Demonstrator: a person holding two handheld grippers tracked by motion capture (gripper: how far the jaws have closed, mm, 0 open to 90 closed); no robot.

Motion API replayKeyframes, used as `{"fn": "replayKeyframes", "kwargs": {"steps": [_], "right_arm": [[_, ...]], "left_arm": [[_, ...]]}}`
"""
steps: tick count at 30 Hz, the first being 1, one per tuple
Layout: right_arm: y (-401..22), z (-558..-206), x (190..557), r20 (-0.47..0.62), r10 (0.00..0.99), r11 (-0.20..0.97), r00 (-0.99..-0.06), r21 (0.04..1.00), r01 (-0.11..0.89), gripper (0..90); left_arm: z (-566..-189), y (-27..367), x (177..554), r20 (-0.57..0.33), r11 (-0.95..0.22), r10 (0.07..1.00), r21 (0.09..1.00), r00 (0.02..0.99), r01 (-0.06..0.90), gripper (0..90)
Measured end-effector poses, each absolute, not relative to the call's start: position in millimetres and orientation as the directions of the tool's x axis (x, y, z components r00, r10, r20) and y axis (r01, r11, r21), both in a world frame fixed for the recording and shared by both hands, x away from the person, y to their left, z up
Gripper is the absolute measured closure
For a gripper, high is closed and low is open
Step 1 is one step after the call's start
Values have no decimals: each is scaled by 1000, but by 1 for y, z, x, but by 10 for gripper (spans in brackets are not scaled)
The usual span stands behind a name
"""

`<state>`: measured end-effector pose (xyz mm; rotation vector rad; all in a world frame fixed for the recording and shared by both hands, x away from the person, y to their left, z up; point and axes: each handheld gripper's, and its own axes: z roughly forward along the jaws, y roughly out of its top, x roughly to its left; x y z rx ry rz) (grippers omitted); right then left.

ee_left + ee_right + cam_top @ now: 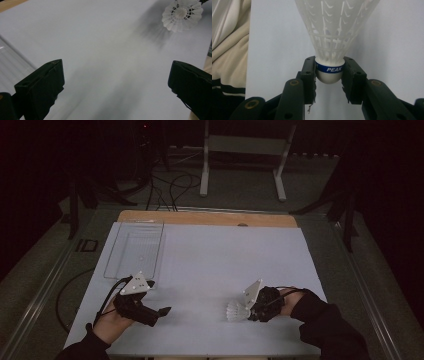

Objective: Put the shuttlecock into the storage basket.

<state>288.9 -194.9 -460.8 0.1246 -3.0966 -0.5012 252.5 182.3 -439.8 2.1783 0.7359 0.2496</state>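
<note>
A white plastic shuttlecock (pixel 332 37) with a blue band marked PEAK around its cork sits between the jaws of my right gripper (pixel 329 72), which is shut on the cork. From above, the shuttlecock (pixel 237 312) points left from the right gripper (pixel 250 312) near the table's front right. The left gripper view catches the shuttlecock's skirt (pixel 181 15) at the top right, far off. My left gripper (pixel 115 82) is open with nothing between its black jaws. It hovers over the white sheet at the front left (pixel 162 311).
A clear plastic tray (pixel 135 249) lies on the white sheet (pixel 220 260) at the back left, just behind the left hand. A pale cloth (pixel 227 35) hangs at the left of the right gripper view. Stand legs and cables lie beyond the table.
</note>
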Motion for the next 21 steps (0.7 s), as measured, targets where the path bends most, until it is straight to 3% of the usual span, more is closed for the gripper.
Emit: {"fn": "replayKeyframes", "kwargs": {"steps": [21], "right_arm": [[-193,-457,287,-15,-76,944,-997,321,-77,656]], "left_arm": [[-432,147,260,-85,-624,499,655,862,425,9]]}}
